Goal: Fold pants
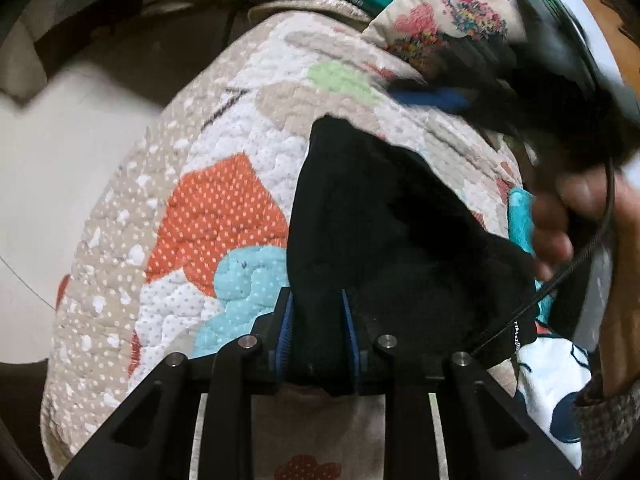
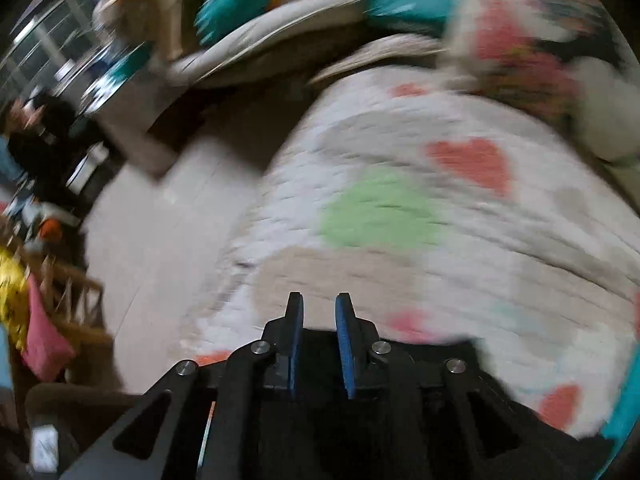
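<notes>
My left gripper clamps the black fleece pants lying on the patchwork quilted bedspread. My right gripper stands narrowly parted; whether it holds cloth, I cannot tell. Risk: a one-sided grip could skew the fold.

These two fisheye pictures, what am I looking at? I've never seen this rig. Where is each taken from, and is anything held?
No robot here: a person carries a handheld claw in each hand, with a camera looking along its fingers. The left wrist view shows the left claw closed on black pants lying on a patterned quilt; the person's hand is at the right edge. The right wrist view is blurred. The right claw has its fingers close together; dark cloth sits low between them, but I cannot tell whether it is gripped.
</notes>
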The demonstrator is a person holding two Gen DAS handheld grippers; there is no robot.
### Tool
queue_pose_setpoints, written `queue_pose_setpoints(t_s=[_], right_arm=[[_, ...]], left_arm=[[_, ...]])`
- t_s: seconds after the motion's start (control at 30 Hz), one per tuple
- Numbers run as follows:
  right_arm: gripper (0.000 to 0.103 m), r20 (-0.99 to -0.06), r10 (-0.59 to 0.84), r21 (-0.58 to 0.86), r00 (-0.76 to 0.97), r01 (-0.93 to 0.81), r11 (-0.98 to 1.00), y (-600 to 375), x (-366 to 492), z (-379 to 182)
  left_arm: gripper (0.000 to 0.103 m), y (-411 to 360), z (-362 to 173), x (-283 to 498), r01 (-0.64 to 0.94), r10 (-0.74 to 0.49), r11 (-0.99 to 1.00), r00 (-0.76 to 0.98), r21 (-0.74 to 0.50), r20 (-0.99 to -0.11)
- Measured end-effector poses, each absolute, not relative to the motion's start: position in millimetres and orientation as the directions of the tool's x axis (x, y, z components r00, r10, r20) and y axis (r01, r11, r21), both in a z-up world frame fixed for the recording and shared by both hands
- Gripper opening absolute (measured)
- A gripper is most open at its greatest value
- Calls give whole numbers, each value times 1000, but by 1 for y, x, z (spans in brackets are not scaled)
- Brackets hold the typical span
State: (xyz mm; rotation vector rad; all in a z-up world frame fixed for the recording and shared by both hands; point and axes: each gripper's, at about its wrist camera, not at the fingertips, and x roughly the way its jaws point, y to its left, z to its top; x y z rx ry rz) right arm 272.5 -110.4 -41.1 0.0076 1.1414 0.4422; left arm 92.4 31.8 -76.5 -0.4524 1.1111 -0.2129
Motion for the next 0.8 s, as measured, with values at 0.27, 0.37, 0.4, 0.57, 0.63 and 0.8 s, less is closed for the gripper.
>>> queue_pose_setpoints(t_s=[0.27,0.37,0.4,0.57,0.63,0.8], right_arm=[[18,-866,295,214,404,-233,949,-187,182,-32],[18,-895,250,185,368,-205,961,-188,153,-61],[18,-909,231,174,347,-187,967,-190,147,-71],[26,-911,124,121,393,-33,992,-227,116,-81],[26,-887,145,172,438,24,985,-246,102,-71],[37,-823,204,304,530,108,947,-271,63,-54]], left_arm=[[28,24,-79,96,-53,-330,919,441,-391,-834],[30,12,-89,93,-28,-298,940,416,-340,-859],[30,9,-89,92,-16,-285,947,424,-321,-860],[42,3,-90,92,11,-262,958,429,-285,-864],[42,1,-89,94,16,-258,960,428,-278,-866],[43,2,-77,94,35,-290,951,449,-308,-845]])
